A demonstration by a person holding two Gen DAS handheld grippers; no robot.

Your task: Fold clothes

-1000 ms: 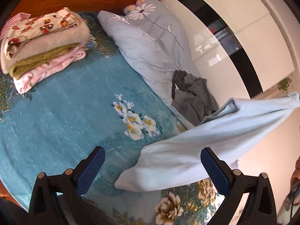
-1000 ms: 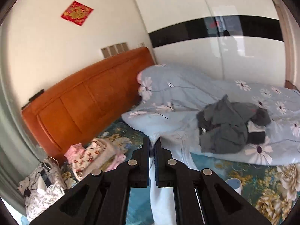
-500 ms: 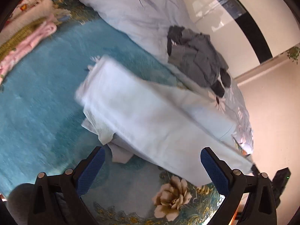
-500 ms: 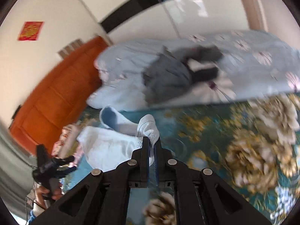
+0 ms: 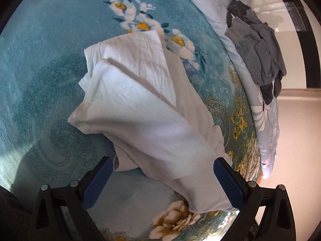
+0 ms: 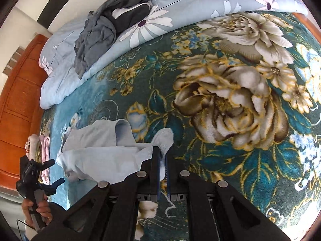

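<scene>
2 grippers were in frame, both over the bed. the left gripper (image 5: 160,178) had its jaws spread wide with nothing pinched; its blue pads (image 5: 99,182) sat either side of the near end of the white garment (image 5: 140,104), and the right pad overlapped the cloth's edge in view, contact unclear. the right gripper (image 6: 162,160) had its jaws pressed nearly together, pinching a hem of that same garment, which showed pale blue in the right wrist view (image 6: 96,152).

the garment lay loosely folded in 2 or 3 overlapping layers on the teal floral blanket (image 5: 40,70), wrinkled, one corner near the white-and-yellow flower print (image 5: 140,24). its far end rested flat on the blanket; the end at the right gripper ran up into the jaws.

1 crumpled grey garment (image 5: 258,46) sat on the pale blue floral duvet (image 6: 180,6), well apart from the white one. a stack of folded clothes (image 6: 40,150) lay near the wooden headboard (image 6: 18,104), beside the white garment's far edge in the right wrist view. the person's left hand (image 6: 36,210) gripped the handle of the left gripper at the lower left of that view.
</scene>
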